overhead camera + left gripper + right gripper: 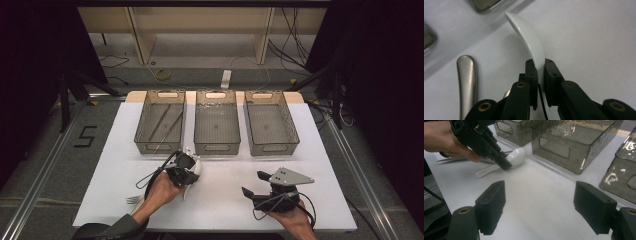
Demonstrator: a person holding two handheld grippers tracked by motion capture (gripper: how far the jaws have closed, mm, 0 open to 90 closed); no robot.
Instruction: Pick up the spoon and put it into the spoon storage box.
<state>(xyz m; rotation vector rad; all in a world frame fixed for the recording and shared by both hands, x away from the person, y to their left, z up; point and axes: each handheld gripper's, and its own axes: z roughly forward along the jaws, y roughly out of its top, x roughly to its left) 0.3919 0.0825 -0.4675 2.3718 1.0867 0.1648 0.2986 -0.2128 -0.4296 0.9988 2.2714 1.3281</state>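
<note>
Left gripper: jaws pinched on the white spoon, pads pressing the rim of its bowl from both sides, bowl sticking out past the tips. In the right gripper view the same grip shows from the side: the spoon's bowl rests low on the bench, handle trailing off toward the person's left hand. In the high view the spoon sits just in front of the gap between the left and middle bins, near the bench's middle.

Just beside the spoon, a grey metal handle lies flat on the bench (which utensil it belongs to can't be told there). In the high view a fork lies by the left forearm, tines toward the bench's near edge.

Right gripper: jaws spread wide, nothing between them, only bare bench below. It sits well apart from the spoon, near the bench's front right in the high view, grey three-cornered plate on top, cable looping under the hand.

Further out: three smoky see-through bins in a row along the far side of the bench: left bin with thin rod-like things inside (too small to tell), middle bin, right bin. Bench top is white.
</note>
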